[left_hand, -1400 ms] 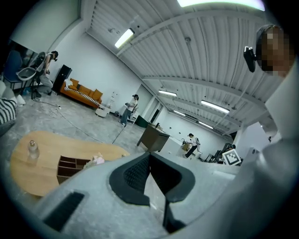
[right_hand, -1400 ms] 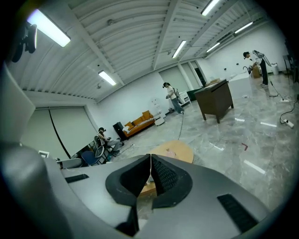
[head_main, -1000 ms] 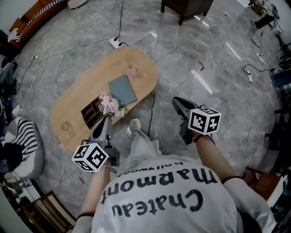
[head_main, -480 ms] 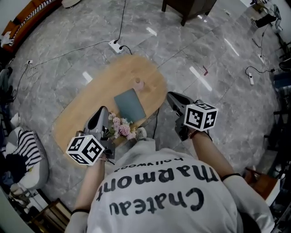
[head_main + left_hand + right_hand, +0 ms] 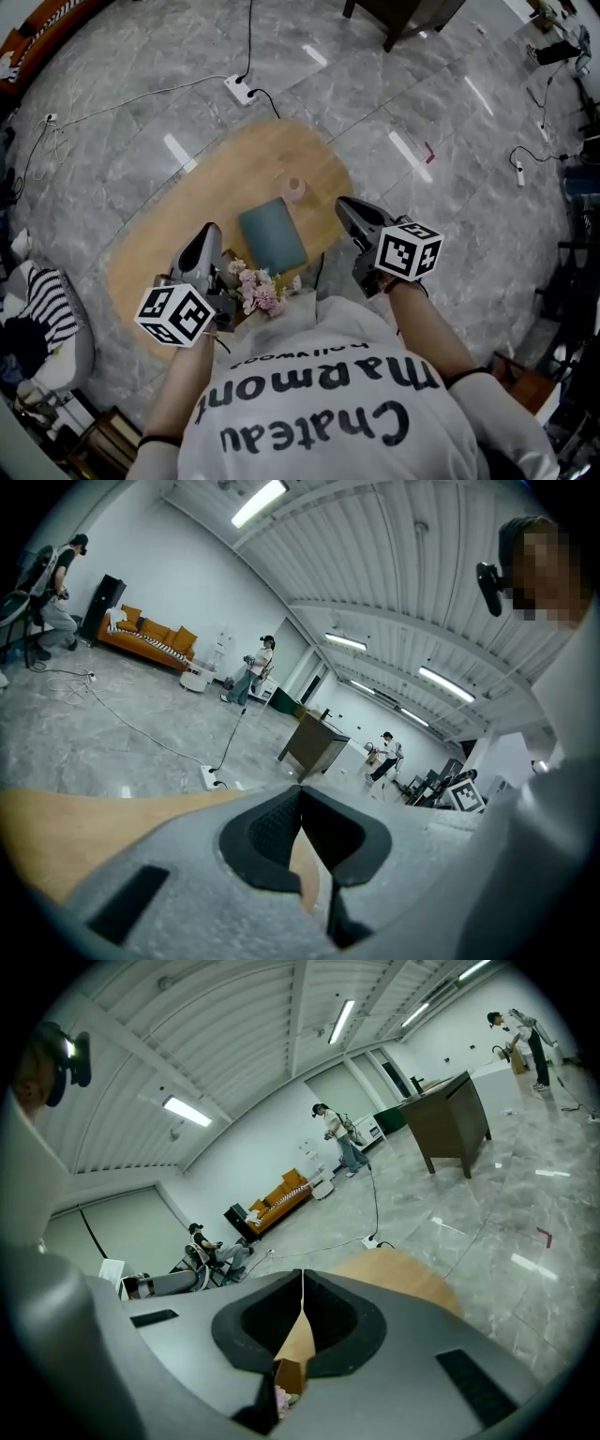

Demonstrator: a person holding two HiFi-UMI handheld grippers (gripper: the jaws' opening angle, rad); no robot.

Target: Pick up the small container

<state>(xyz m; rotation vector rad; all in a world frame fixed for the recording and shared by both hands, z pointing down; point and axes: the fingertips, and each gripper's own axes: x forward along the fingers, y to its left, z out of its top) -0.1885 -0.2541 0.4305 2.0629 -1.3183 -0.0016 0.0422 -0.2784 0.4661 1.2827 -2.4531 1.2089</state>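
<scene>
Container (image 5: 294, 188) upper centre on table (image 5: 178, 192), apart from your left gripper (image 5: 208, 231) and right gripper (image 5: 343, 203), both with jaws pressed together and empty; shirt (image 5: 319, 398) reads "Chateau Marmont".

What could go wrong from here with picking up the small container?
Both the left gripper and the right gripper are shut; reaching the small container that way could tip it rather than grasp it. The flowers sit right beside the left gripper and could get brushed.
</scene>
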